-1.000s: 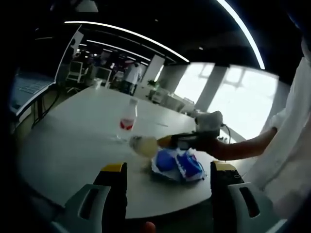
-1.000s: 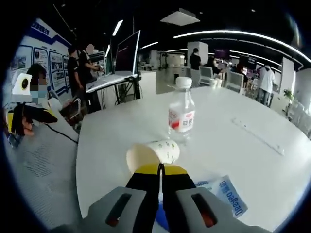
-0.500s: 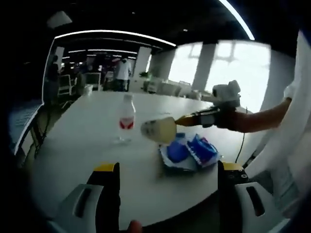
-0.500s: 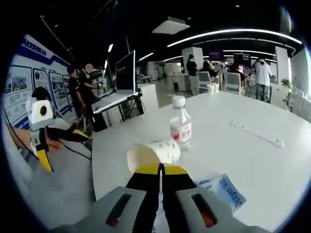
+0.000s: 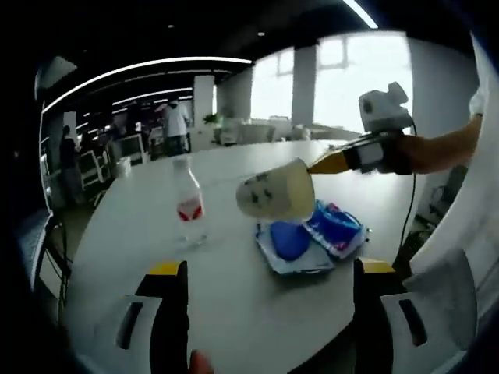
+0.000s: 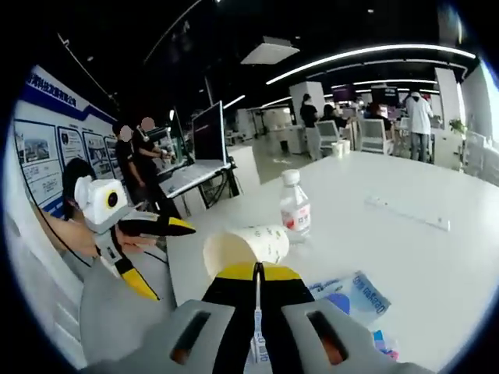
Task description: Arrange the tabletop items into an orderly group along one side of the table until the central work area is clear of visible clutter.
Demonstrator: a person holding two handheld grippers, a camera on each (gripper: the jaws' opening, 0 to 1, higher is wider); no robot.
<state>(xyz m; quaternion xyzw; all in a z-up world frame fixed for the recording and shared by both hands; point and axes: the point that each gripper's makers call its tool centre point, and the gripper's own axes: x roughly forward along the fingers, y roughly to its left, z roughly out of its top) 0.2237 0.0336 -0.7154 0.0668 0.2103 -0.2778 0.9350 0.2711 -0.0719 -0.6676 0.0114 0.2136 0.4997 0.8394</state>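
grey gripper (image 6: 256, 274) with yellow-tipped black jaws; person in white sleeve (image 5: 485, 105)

A cream paper cup (image 5: 277, 191) with a faint dark printed pattern is shown beside blue-and-white packets (image 5: 308, 238). A clear bottle (image 5: 187, 204) is marked by a red-and-white label and white cap. The table (image 5: 234, 312) is white; yellow-tipped black jaws are seen.

The right hand-held gripper (image 6: 256, 273) clamps a paper cup (image 6: 245, 248) above the table (image 6: 405, 249), near a water bottle (image 6: 295, 208)
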